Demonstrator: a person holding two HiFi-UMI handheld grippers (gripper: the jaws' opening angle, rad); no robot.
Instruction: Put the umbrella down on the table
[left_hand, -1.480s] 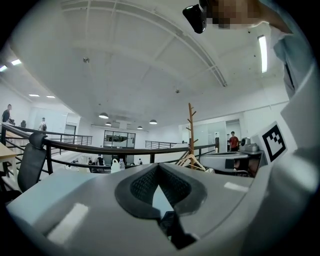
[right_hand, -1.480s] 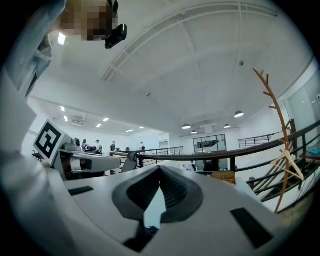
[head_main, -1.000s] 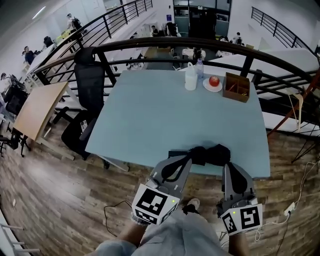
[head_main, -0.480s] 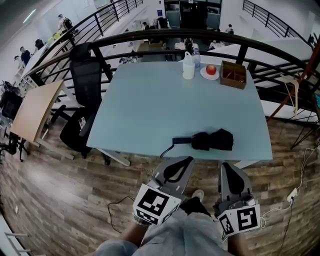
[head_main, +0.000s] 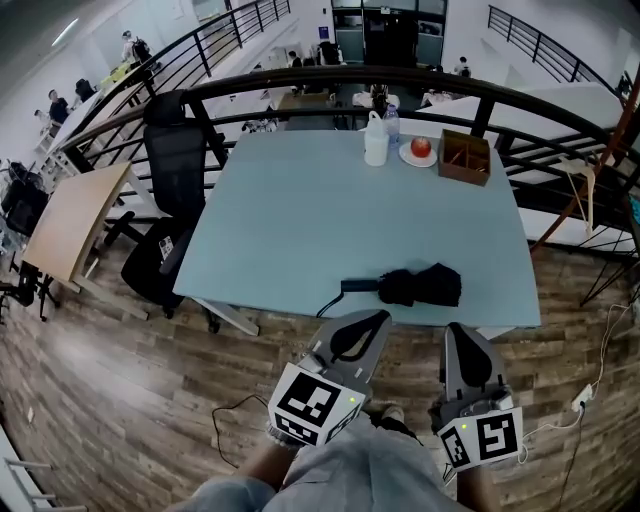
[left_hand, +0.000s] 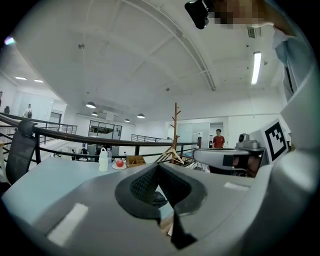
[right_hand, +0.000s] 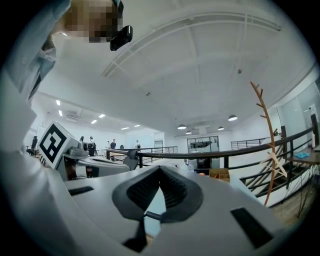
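A folded black umbrella (head_main: 420, 285) lies flat on the light blue table (head_main: 320, 220), close to its near edge, with its handle (head_main: 358, 286) pointing left. Both grippers hang over the floor, short of that edge and apart from the umbrella. My left gripper (head_main: 365, 318) is shut and empty, and so is my right gripper (head_main: 462, 330). In the left gripper view a bit of the umbrella (left_hand: 158, 199) shows through the gap below the closed tips. The right gripper view shows the dark handle (right_hand: 152, 216) the same way.
A white bottle (head_main: 376, 140), a plate with a red apple (head_main: 420, 148) and a wooden box (head_main: 463, 156) stand at the table's far edge. A black office chair (head_main: 175, 190) is at the left. A dark railing (head_main: 330, 78) curves behind. A cable (head_main: 230, 420) lies on the wooden floor.
Both grippers have drawn back from the umbrella toward the person. The umbrella stays on the table near its front edge, now with a gap between it and the jaws.
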